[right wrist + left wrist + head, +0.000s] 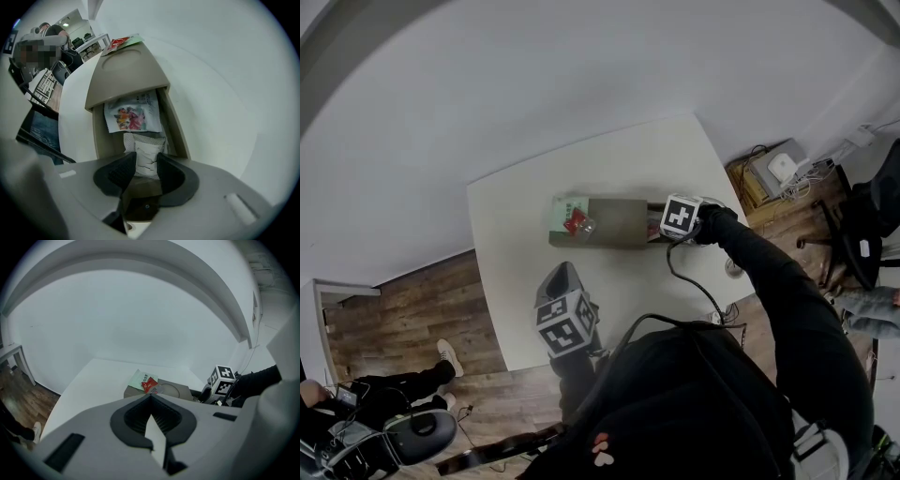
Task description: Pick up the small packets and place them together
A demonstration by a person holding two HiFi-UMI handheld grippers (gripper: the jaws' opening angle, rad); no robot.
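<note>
- At the open end of the tan box (pixel 176 131), nearest the table's (pixel 525 281) right edge, a white packet (pixel 145 164) sits pinched between the jaws of the right gripper (pixel 146 158), which points straight down.
- Just beyond it in the same compartment lies a colourful packet (pixel 132 115), partly under the lid (pixel 124 70).
- On the lid's far end rest a red packet (pixel 575 222) and a green packet (pixel 563 208), touching.
- Near the table's front edge hovers the left gripper (pixel 150 397), jaws together and empty.
</note>
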